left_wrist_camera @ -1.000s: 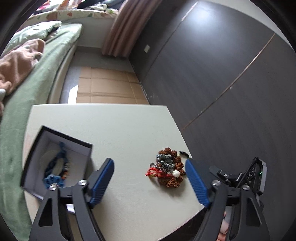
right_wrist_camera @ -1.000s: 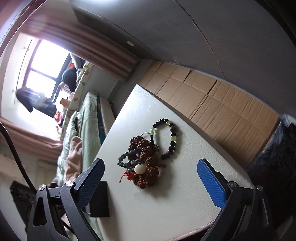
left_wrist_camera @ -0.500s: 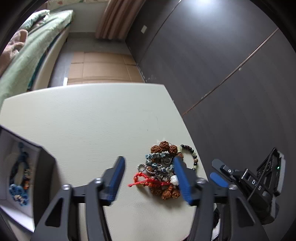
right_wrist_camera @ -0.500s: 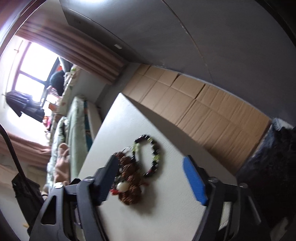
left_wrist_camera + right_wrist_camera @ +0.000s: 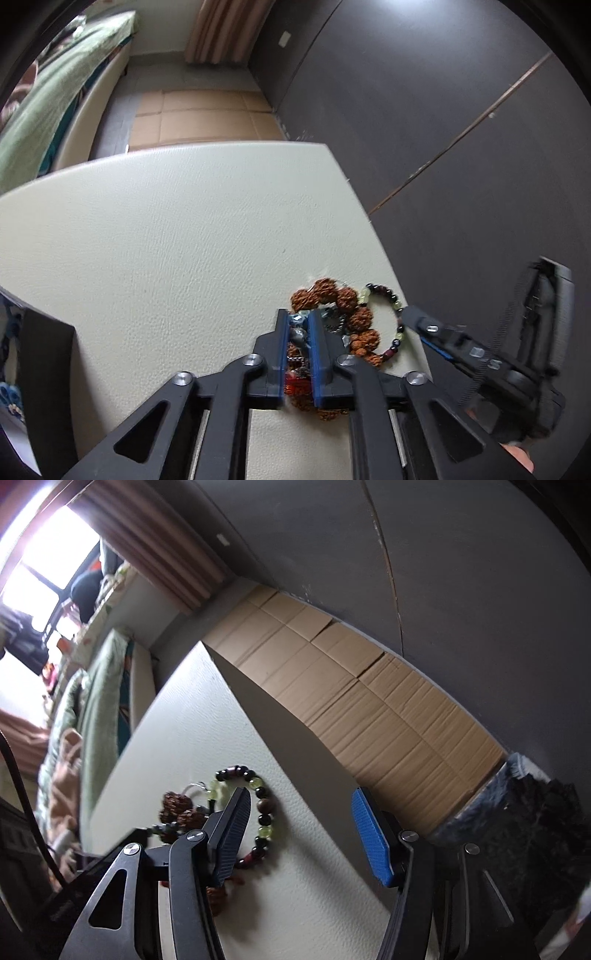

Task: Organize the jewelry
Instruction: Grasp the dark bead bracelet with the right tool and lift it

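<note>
A heap of jewelry lies near the right edge of the cream table (image 5: 184, 240). My left gripper (image 5: 298, 321) is shut on a grey-blue bead strand (image 5: 297, 334) in the heap, with a red cord (image 5: 295, 386) between the fingers. Brown seed beads (image 5: 347, 299) curve around it. A dark and green bead bracelet (image 5: 391, 325) lies to the right and also shows in the right wrist view (image 5: 258, 808). My right gripper (image 5: 303, 834) is open, its left finger (image 5: 231, 830) resting over that bracelet.
A black jewelry box (image 5: 33, 376) with a white lining stands at the table's left edge, blue jewelry inside. The right gripper's body (image 5: 498, 362) is beside the heap. A dark wall (image 5: 443, 129) runs close along the table's right side. A bed (image 5: 48, 85) lies beyond.
My left gripper has moved down onto the heap and closed on the grey-blue bead strand. My right gripper has come closer, over the dark and green bracelet, and narrowed a little.
</note>
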Motion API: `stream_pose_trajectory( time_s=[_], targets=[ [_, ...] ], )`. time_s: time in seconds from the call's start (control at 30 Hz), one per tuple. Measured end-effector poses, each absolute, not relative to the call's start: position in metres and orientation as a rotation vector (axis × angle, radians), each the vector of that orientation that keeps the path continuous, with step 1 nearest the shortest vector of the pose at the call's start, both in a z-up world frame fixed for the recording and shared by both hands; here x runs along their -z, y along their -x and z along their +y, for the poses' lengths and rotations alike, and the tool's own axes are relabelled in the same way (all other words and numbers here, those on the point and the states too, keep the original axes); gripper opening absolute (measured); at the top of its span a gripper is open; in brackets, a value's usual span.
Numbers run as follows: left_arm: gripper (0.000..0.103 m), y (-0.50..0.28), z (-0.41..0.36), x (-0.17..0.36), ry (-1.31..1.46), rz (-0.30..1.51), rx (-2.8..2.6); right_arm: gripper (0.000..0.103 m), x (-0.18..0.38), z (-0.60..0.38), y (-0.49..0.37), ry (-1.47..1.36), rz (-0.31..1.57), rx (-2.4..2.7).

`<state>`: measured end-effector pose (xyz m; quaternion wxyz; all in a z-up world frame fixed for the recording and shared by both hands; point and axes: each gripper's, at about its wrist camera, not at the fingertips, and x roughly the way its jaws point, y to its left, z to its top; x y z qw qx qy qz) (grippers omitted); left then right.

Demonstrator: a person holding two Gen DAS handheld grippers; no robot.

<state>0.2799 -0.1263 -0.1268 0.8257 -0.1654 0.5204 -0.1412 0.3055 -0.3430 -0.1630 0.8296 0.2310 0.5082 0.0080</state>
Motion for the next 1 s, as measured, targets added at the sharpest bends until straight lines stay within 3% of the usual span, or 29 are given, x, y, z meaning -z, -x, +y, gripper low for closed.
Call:
stream_pose_trajectory(
  time_s=[0.2, 0.6, 1.0],
  targets=[
    [0.009, -0.270, -0.127, 0.100, 0.335, 1.049, 0.336, 0.058, 0.166, -0.339, -0.315, -0.419, 1.096, -0.006],
    [0.009, -0.254, -0.111, 0.067, 0.352, 0.982, 0.346, 0.012, 0.158, -0.348, -0.288, -0.467, 1.053, -0.046],
    [0.009, -0.231, -0.086, 0.036, 0.373, 0.917, 0.337, 0.011, 0.137, -0.357, -0.264, -0.600, 0.982, -0.131]
  ],
)
